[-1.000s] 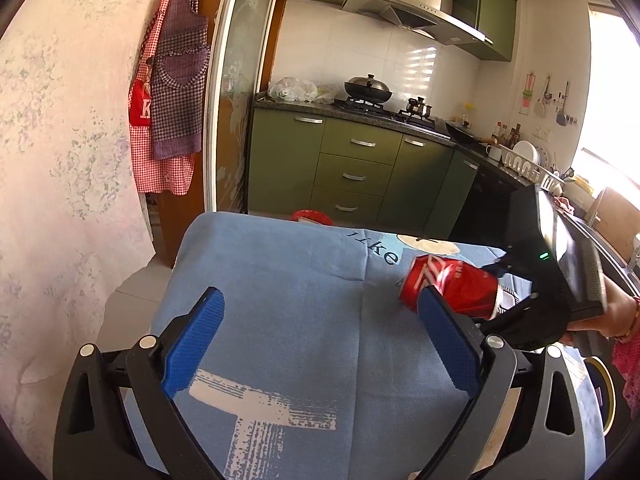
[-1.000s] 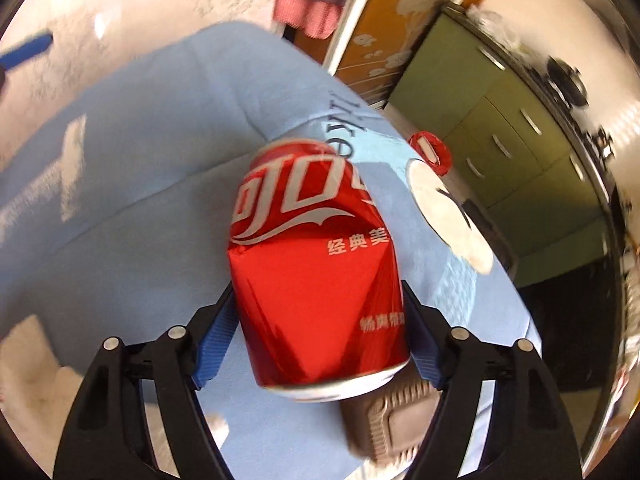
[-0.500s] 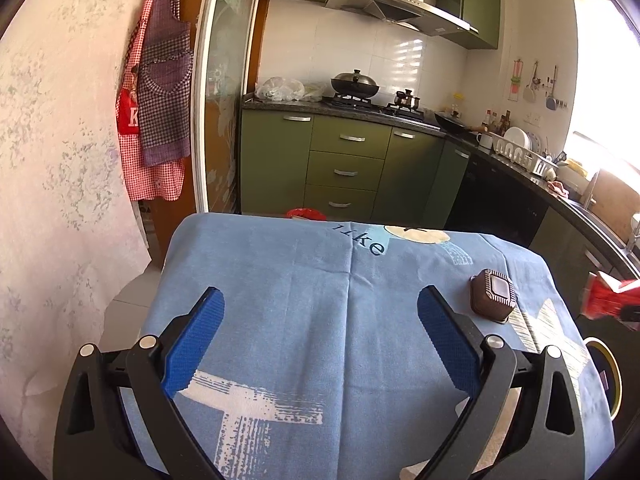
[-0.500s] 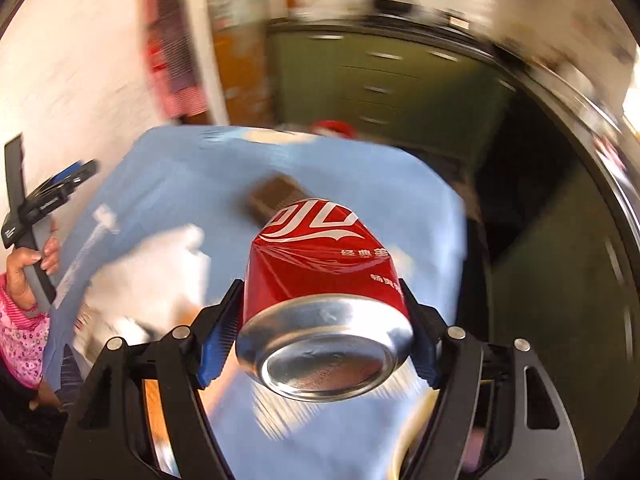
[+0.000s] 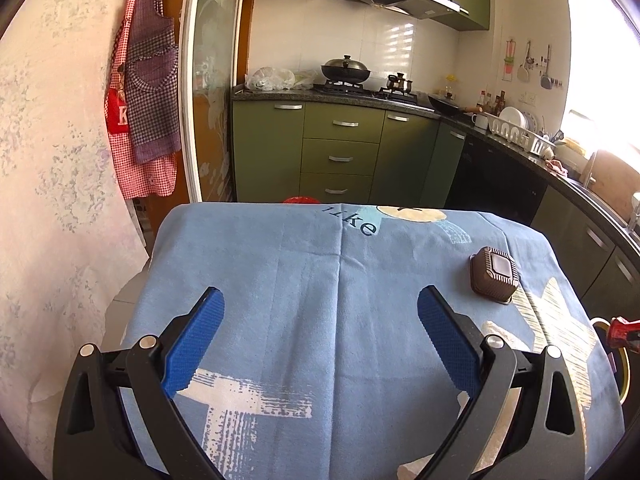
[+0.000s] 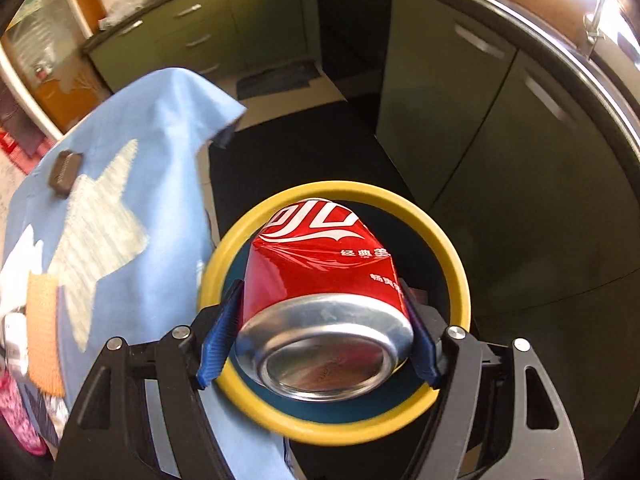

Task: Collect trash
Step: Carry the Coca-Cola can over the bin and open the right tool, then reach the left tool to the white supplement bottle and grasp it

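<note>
The can [image 6: 320, 276], red and dented, sat clamped between the blue pads of the right tongs [image 6: 322, 320], its silver base turned toward the camera. It hung directly over the bin [image 6: 452, 264], a round one with a yellow rim and a dark inside, which stood on a black mat on the floor just beside the draped edge of the tabletop [image 6: 168, 128]. In the right wrist view the blue cloth with pale patches filled the 9 o'clock side, and a small brown box [image 6: 65, 171] lay on it toward 10 o'clock, well apart from the can. Green cabinets ran from 12 to 3 o'clock. In the left wrist view the left tongs [image 5: 320, 336] stood wide apart with nothing between them, above the cloth. The box [image 5: 494, 276] lay on the cloth at about 2 o'clock from them, untouched. A sliver of the can [image 5: 619, 330] showed at the 3 o'clock edge, past the tabletop's side, with a strip of the yellow rim below it. Aprons [image 5: 146, 92] hung on the wall at 10 o'clock, and a pan [image 5: 346, 70] sat on the stove near 12 o'clock.
</note>
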A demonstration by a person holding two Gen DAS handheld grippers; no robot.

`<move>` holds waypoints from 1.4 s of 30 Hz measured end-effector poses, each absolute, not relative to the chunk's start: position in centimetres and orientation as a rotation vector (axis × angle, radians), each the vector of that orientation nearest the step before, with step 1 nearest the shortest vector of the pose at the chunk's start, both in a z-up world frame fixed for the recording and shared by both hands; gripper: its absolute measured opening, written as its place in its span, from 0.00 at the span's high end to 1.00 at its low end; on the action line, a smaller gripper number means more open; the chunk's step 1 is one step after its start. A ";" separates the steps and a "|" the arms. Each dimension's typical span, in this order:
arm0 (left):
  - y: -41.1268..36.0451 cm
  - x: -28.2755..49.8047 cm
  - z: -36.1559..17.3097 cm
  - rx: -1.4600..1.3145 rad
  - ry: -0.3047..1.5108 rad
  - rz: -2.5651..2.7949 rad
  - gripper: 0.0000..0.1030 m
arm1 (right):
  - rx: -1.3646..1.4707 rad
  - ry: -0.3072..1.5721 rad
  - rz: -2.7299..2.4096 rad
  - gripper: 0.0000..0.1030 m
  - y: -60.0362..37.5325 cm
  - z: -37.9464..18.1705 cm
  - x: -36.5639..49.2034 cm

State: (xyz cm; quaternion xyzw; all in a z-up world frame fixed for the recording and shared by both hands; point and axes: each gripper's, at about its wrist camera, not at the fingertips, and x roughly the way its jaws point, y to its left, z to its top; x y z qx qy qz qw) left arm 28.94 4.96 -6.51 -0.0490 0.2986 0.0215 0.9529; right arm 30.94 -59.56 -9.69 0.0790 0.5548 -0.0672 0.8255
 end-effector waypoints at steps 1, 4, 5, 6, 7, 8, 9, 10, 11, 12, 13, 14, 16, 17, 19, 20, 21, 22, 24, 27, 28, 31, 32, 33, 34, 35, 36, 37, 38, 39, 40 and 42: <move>4.9 28.9 -6.6 -0.098 0.608 0.042 0.07 | 0.176 1.205 -0.143 0.32 -59.9 -10.5 31.9; 4.8 28.9 -6.6 -0.096 0.607 0.037 0.07 | 0.215 1.190 -0.207 0.32 -61.2 -11.1 32.7; 4.8 28.9 -6.6 -0.096 0.607 0.037 0.07 | 0.237 1.172 -0.210 0.31 -61.3 -10.9 32.6; 4.8 28.9 -6.6 -0.098 0.606 0.036 0.07 | 0.268 1.151 -0.209 0.31 -61.5 -10.6 32.1; 4.9 28.8 -6.6 -0.099 0.606 0.036 0.07 | 0.285 1.137 -0.208 0.30 -61.5 -10.4 31.6; 4.9 28.8 -6.6 -0.103 0.608 0.035 0.07 | 0.292 1.124 -0.203 0.30 -61.5 -10.1 31.0; 4.9 28.9 -6.6 -0.106 0.610 0.030 0.07 | 0.294 1.111 -0.198 0.30 -61.3 -9.7 30.1; 4.9 28.9 -6.6 -0.107 0.611 0.027 0.07 | 0.295 1.101 -0.191 0.30 -61.1 -9.4 29.2; 4.8 28.8 -6.6 -0.107 0.612 0.024 0.07 | 0.300 1.090 -0.185 0.30 -60.9 -9.2 28.4; 4.7 28.8 -6.5 -0.105 0.612 0.021 0.07 | 0.307 1.075 -0.175 0.30 -60.7 -8.9 27.2; 4.7 28.7 -6.5 -0.103 0.611 0.017 0.07 | 0.311 1.060 -0.165 0.30 -60.3 -8.7 26.2; 4.5 28.7 -6.4 -0.097 0.609 0.012 0.07 | 0.316 1.041 -0.152 0.28 -59.8 -8.5 24.9; 4.2 28.6 -6.3 -0.090 0.608 0.005 0.07 | 0.324 1.014 -0.132 0.27 -58.8 -8.3 23.0; 4.0 28.5 -6.3 -0.088 0.610 -0.004 0.07 | 0.329 1.003 -0.123 0.27 -58.4 -8.2 22.5; 3.6 28.5 -6.2 -0.087 0.616 -0.021 0.07 | 0.343 0.979 -0.102 0.27 -57.4 -8.3 20.6; 3.4 28.5 -6.2 -0.089 0.623 -0.027 0.07 | 0.348 0.972 -0.093 0.27 -56.9 -8.3 19.8; 3.3 28.4 -6.1 -0.090 0.630 -0.031 0.07 | 0.355 0.964 -0.083 0.27 -56.4 -8.4 19.0; 3.1 28.3 -6.0 -0.093 0.639 -0.037 0.07 | 0.359 0.958 -0.078 0.27 -56.1 -8.3 19.1; 2.7 27.6 -5.5 -0.102 0.654 -0.060 0.07 | 0.362 0.942 -0.072 0.27 -56.0 -8.4 17.8; 1.8 25.6 -4.7 -0.071 0.669 -0.058 0.07 | 0.334 0.928 -0.069 0.27 -55.0 -8.2 17.9; 1.6 25.0 -4.6 -0.067 0.676 -0.055 0.07 | 0.324 0.923 -0.066 0.27 -54.7 -8.1 17.8; 1.4 22.8 -4.7 -0.077 0.720 -0.052 0.07 | 0.305 0.913 -0.036 0.26 -54.1 -7.9 18.1; 1.1 22.1 -4.9 -0.076 0.742 -0.057 0.07 | 0.302 0.906 -0.021 0.26 -53.7 -7.8 18.1; 0.9 21.5 -5.1 -0.074 0.758 -0.061 0.07 | 0.299 0.902 -0.010 0.26 -53.4 -7.7 18.2; 0.6 20.9 -5.3 -0.070 0.774 -0.062 0.07 | 0.292 0.896 0.008 0.26 -52.9 -7.6 18.3; 0.2 20.3 -5.6 -0.063 0.794 -0.066 0.07 | 0.285 0.888 0.027 0.26 -52.4 -7.4 18.2; -0.2 19.6 -6.0 -0.057 0.816 -0.072 0.07 | 0.280 0.882 0.045 0.26 -52.0 -7.3 18.2; -0.6 19.1 -6.4 -0.053 0.837 -0.078 0.07 | 0.276 0.877 0.057 0.26 -51.8 -7.2 18.2; -0.9 18.5 -6.8 -0.050 0.852 -0.082 0.07 | 0.272 0.871 0.066 0.26 -51.6 -7.2 18.1; -1.3 18.1 -7.2 -0.045 0.870 -0.082 0.09 | 0.270 0.867 0.069 0.26 -51.5 -7.1 18.0; -1.6 17.8 -7.5 -0.041 0.882 -0.079 0.10 | 0.270 0.862 0.072 0.25 -51.5 -7.1 17.9; -2.0 17.4 -8.6 -0.040 0.921 -0.062 0.17 | 0.281 0.856 0.080 0.25 -51.8 -7.2 17.6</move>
